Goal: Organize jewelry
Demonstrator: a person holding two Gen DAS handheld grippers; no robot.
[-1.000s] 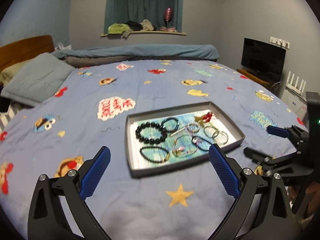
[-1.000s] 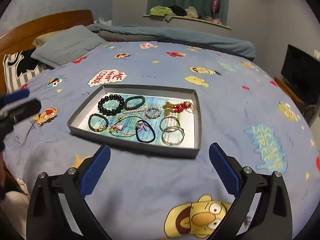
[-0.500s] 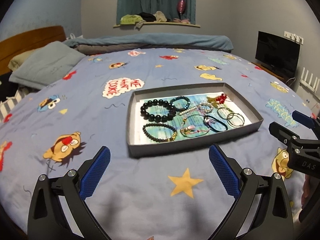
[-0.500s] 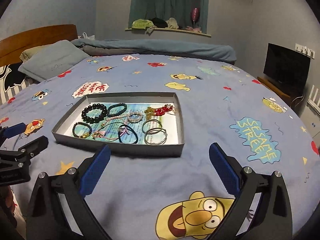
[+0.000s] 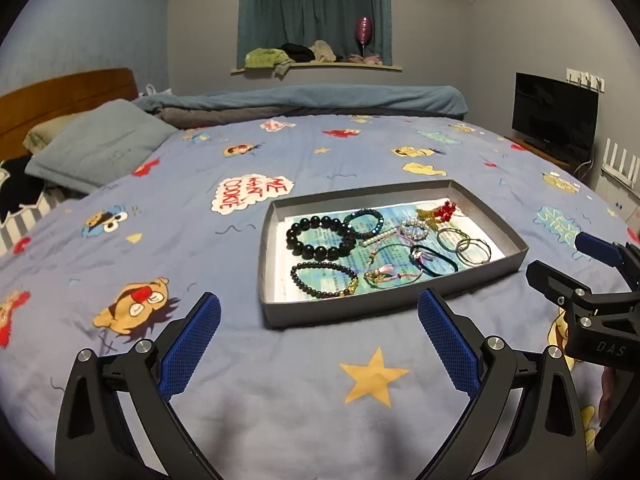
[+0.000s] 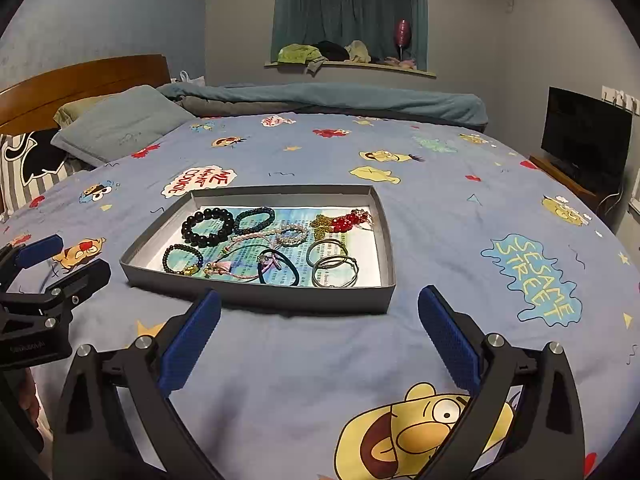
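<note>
Both the left hand-held gripper (image 5: 318,340) and the right hand-held gripper (image 6: 319,338) gape wide and empty above the bed (image 5: 280,380), just short of the shallow grey tray (image 6: 260,294) holding the jewelry. The large black bead bracelet (image 5: 320,238) looks light, rigid-beaded and slippery; pinching across one strand seems best. The thin wire hoops (image 6: 335,270) overlap, so their number is hard to tell.

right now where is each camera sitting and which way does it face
Left wrist: on the left gripper, low over the bed, facing the grey tray of bracelets; its open fingers show, the right gripper at right.
Right wrist: on the right gripper, facing the same tray; the left gripper at left.
Shared: tray, big black bead bracelet, window.
</note>
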